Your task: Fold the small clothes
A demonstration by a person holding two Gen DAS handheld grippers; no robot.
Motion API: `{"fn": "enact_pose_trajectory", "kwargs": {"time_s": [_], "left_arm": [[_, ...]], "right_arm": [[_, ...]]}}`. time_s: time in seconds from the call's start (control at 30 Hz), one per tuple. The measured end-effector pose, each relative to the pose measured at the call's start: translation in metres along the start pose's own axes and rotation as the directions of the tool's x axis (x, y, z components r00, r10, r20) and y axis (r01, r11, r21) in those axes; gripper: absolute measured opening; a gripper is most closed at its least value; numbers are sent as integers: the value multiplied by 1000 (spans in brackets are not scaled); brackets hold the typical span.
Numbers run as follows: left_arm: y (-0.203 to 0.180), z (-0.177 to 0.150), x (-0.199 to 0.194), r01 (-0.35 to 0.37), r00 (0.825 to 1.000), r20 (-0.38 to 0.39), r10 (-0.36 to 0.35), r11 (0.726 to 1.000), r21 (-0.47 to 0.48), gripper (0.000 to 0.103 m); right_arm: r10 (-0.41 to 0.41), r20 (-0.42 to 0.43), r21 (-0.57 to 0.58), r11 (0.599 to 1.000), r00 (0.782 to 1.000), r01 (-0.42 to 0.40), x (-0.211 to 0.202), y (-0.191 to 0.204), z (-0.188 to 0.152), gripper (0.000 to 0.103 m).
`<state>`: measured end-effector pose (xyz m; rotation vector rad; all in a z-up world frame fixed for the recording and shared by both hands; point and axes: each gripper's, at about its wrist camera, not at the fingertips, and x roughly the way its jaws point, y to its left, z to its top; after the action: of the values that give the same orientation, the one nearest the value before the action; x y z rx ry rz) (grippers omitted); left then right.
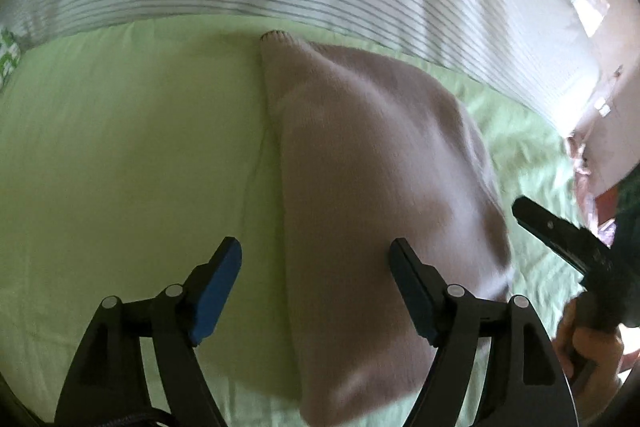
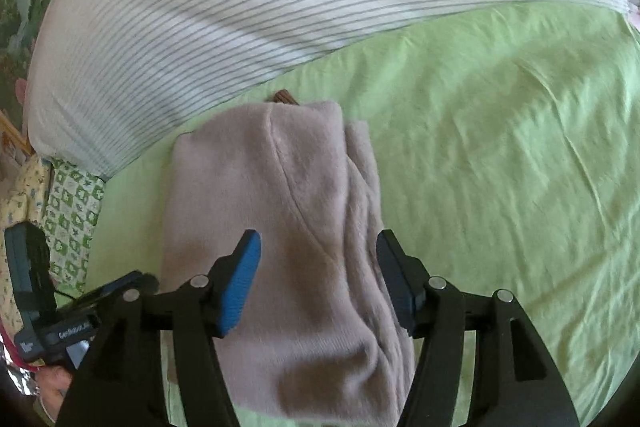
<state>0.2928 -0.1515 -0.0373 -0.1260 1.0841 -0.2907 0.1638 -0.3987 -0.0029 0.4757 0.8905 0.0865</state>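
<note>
Left gripper [image 1: 316,259]: jaws apart, nothing clamped, angled downward. Right gripper [image 2: 318,251]: jaws apart, nothing clamped, angled downward.

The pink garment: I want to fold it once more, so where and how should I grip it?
Probably the near end of the pink garment, coming from above with the right gripper, which hangs open over it. It lies as a long folded strip on the green sheet, so lifting that end toward the far edge would halve it.
</note>
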Motion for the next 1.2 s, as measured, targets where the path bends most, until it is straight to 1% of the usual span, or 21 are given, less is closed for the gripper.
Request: {"fn": "enact_pose_trajectory", "kwargs": {"time_s": [0.1, 0.17, 0.2, 0.27, 0.3, 0.33, 0.4, 0.5, 0.53, 0.6, 0.63, 0.77, 0.83, 0.9, 0.97, 1.0, 1.03, 1.1, 1.13, 1.17, 1.2], "left_arm": [[-2, 16, 15, -15, 1000, 0, 15, 1000, 8, 79], [-1, 22, 25, -38, 999, 1, 38, 999, 23, 79], [-1, 23, 30, -46, 999, -2, 46, 999, 30, 79], [2, 22, 41, -52, 998, -24, 53, 998, 41, 79], [3, 21, 46, -46, 998, -32, 47, 998, 42, 79], [5, 20, 51, -41, 998, -37, 42, 998, 43, 80], [12, 21, 54, -38, 998, -39, 39, 999, 32, 87], [28, 21, 50, 36, 998, -48, -38, 999, -37, 87], [34, 19, 45, 66, 996, -49, -70, 995, -68, 87], [50, 12, 36, 131, 989, -54, -140, 982, -132, 88], [57, 7, 33, 150, 985, -65, -162, 975, -161, 88], [76, -16, 35, 209, 963, -109, -246, 938, -275, 91], [78, -23, 38, 224, 957, -114, -268, 927, -300, 91], [74, -23, 41, 212, 961, -112, -252, 934, -287, 91], [72, -21, 39, 210, 962, -115, -248, 941, -266, 85], [64, -19, 45, 221, 959, -118, -258, 940, -259, 75], [59, -20, 46, 240, 952, -124, -279, 936, -257, 70], [56, -20, 50, 293, 934, -124, -334, 918, -266, 46], [53, -18, 51, 310, 928, -122, -351, 913, -266, 46], [52, -18, 49, 309, 931, -116, -346, 917, -253, 42], [52, -18, 47, 309, 933, -109, -343, 920, -242, 36]], "right_arm": [[-33, -22, -41, 999, 999, 32, 15, 11, 4, 61], [-103, -39, -82, 992, 994, 100, 27, 12, 5, 61], [-161, -58, -108, 982, 985, 154, 39, 12, 6, 61], [-208, -98, -125, 973, 973, 195, 57, 4, 5, 61], [-211, -108, -124, 972, 972, 198, 62, 1, 5, 61], [-200, -117, -107, 976, 973, 188, 69, -7, 3, 61], [-182, -113, -87, 981, 977, 173, 72, -13, 4, 61], [-183, -111, -95, 980, 977, 173, 69, -9, 6, 61], [-145, -115, -71, 988, 983, 137, 65, -11, 7, 61], [-43, -129, 3, 999, 991, 44, 56, -20, 7, 61], [-11, -134, 25, 1000, 991, 14, 52, -23, 5, 61], [33, -164, 27, 999, 986, -28, 42, -32, -11, 62], [44, -188, 46, 998, 981, -36, 44, -38, -19, 62], [61, -200, 85, 995, 978, -45, 49, -47, -23, 62], [96, -206, 154, 986, 974, -64, 52, -54, -25, 62], [110, -211, 175, 982, 971, -73, 52, -55, -26, 61], [128, -222, 186, 979, 966, -87, 53, -55, -27, 59], [133, -225, 194, 977, 965, -89, 50, -57, -29, 52], [140, -223, 203, 975, 965, -95, 50, -57, -30, 46], [146, -217, 212, 972, 965, -100, 47, -59, -31, 41], [146, -213, 214, 972, 966, -100, 48, -51, -35, 39]]}}
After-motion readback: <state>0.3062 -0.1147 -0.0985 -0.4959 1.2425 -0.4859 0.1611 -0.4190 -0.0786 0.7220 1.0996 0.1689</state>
